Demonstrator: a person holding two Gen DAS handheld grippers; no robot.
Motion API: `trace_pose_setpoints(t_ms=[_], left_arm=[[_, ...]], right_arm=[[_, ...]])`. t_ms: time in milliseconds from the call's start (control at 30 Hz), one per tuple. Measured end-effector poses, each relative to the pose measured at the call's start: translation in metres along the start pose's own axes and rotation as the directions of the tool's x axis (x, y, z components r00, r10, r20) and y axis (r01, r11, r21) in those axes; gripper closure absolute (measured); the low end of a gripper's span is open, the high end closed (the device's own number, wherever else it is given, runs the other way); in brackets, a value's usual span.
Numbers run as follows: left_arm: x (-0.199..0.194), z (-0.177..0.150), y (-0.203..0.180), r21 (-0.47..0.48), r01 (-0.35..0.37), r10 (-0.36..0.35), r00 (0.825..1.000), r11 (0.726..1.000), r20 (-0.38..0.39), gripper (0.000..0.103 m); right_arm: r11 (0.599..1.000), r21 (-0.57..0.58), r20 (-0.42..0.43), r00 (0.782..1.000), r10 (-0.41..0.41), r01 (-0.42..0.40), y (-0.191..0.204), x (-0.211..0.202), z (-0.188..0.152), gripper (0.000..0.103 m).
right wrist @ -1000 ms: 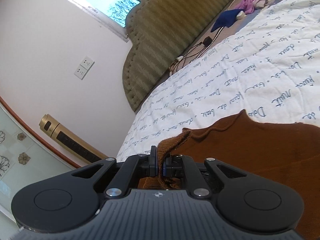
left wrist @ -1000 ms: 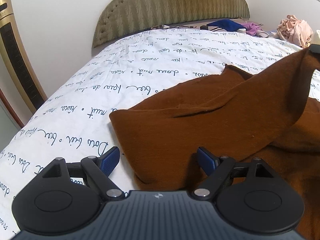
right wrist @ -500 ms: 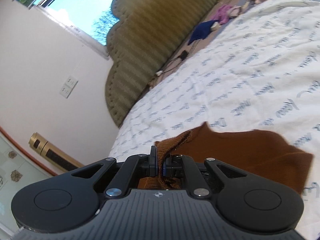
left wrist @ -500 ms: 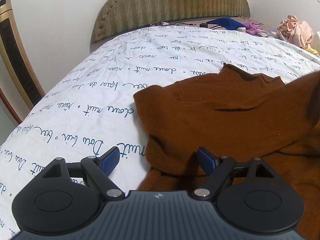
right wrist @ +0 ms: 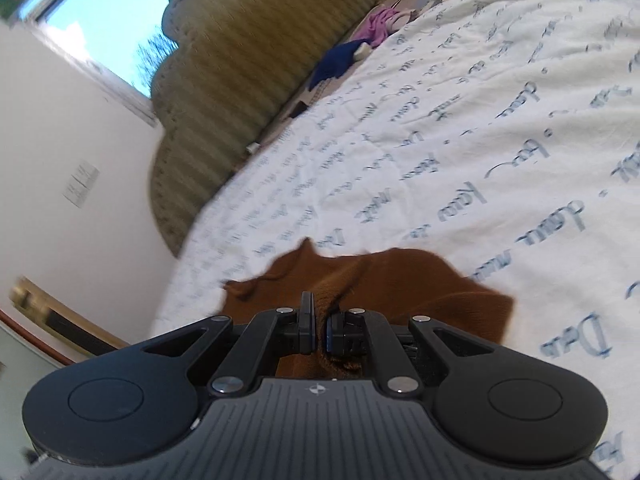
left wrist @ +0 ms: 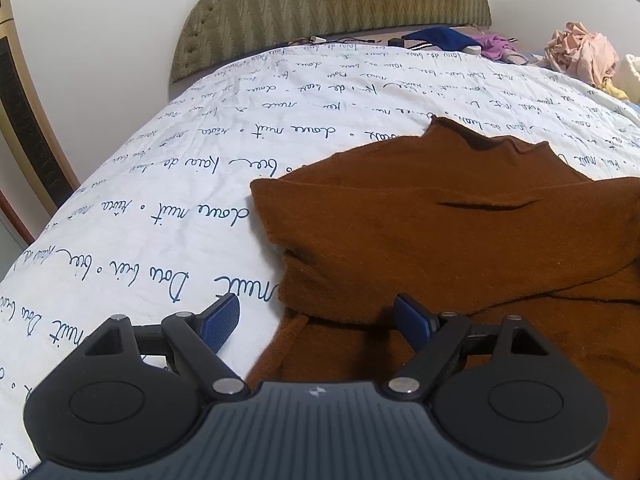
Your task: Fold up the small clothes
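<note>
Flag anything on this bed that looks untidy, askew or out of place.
The brown garment lies rumpled, its upper layer skewed, one edge pinched in the right gripper. Loose clothes sit by the headboard: a blue piece, a purple one and a pink heap. Nothing looks damaged.

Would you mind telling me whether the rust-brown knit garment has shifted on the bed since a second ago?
Yes. In the left wrist view the rust-brown knit garment has its folded left edge further right and has settled lower, uncovering more script-printed white bedspread.
</note>
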State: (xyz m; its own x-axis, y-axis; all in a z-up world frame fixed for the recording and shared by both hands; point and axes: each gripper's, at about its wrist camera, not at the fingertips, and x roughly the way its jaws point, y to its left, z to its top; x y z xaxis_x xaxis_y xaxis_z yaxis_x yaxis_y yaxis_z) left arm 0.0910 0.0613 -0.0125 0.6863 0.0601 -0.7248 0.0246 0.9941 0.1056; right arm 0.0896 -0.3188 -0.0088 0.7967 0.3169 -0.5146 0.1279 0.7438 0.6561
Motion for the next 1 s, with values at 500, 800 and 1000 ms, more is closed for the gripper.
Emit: trace_pose_setpoints(t_ms=[500,800,1000], left_arm=[[0.0,-0.004,-0.003,0.008,0.014,-0.014,1.0,1.0,-0.01,0.019],[0.0,-0.006,-0.001,0.006,0.02,-0.02,1.0,1.0,-0.018,0.019],[-0.002,-0.011,-0.002,-0.002,0.036,-0.036,0.999,0.999,-0.028,0.019]], right_arm=[[0.891,-0.402,0.083,0.978,-0.194,0.211,0.052,-0.012,-0.038,0.059],[0.883,-0.393,0.049,0.964,-0.261,0.259,0.042,-0.013,-0.054,0.047],[0.871,-0.452,0.006,0.976,-0.216,0.195,0.049,-0.031,-0.073,0.034]])
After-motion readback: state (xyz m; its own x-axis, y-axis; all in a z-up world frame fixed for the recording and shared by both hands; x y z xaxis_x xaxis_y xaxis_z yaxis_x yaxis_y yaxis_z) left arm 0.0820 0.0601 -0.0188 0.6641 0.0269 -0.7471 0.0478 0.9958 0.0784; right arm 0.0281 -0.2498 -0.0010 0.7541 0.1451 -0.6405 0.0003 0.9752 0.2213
